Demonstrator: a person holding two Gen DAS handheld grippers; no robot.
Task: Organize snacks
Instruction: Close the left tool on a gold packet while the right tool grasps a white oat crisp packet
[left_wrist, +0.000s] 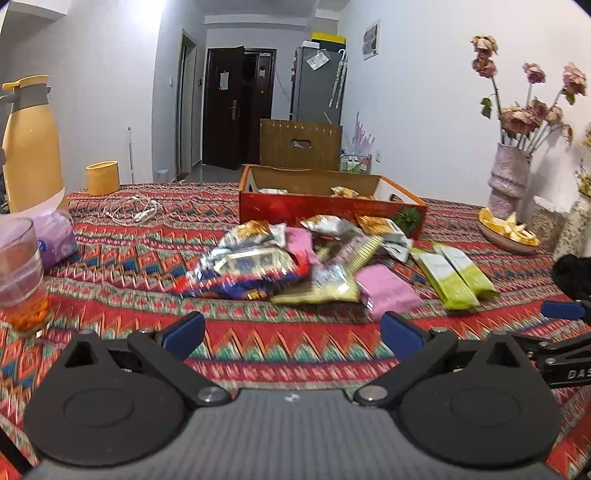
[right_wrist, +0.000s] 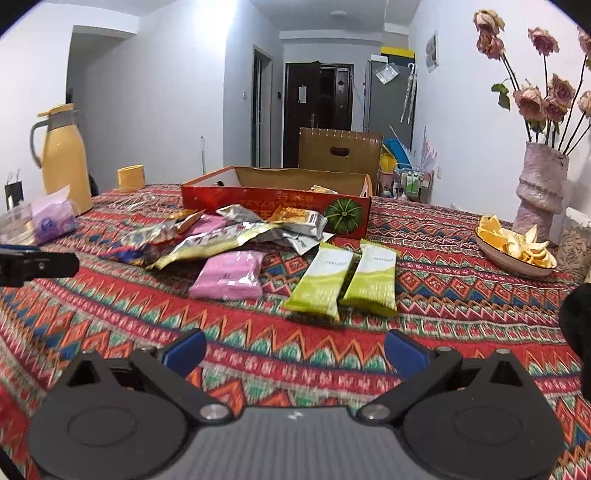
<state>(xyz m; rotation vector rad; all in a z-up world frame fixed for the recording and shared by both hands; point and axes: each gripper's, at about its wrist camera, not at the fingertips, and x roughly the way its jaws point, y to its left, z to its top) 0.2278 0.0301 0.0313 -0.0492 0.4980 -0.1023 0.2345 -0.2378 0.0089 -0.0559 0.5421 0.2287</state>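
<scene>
Status: early stage. The box (right_wrist: 275, 206) stands open at the far middle of the desk (right_wrist: 332, 369) and holds only a few packets, visible over its front wall; their exact count cannot be determined.

Remaining items, all on the cloth in front of the box:
- A loose pile (left_wrist: 280, 254) of foil and printed snack packets, overlapping one another, just before the box's front wall.
- A pink packet (right_wrist: 229, 275) lying flat at the near edge of the pile. A second pink packet (left_wrist: 301, 240) shows within the pile in the left view.
- Two green packets (right_wrist: 340, 282) side by side, touching along their long edges, right of the pink packet.

Gripper state:
- Left gripper (left_wrist: 291, 330): jaws spread wide, nothing between them, near the desk short of the pile.
- Right gripper (right_wrist: 295, 350): jaws spread wide, empty, facing the green packets.

Assessment: most of the snacks appear unsorted. The green pair and the near pink packet lie clear of the pile and should be the simplest to lift; the overlapped foil packets will likely need separating first.
</scene>
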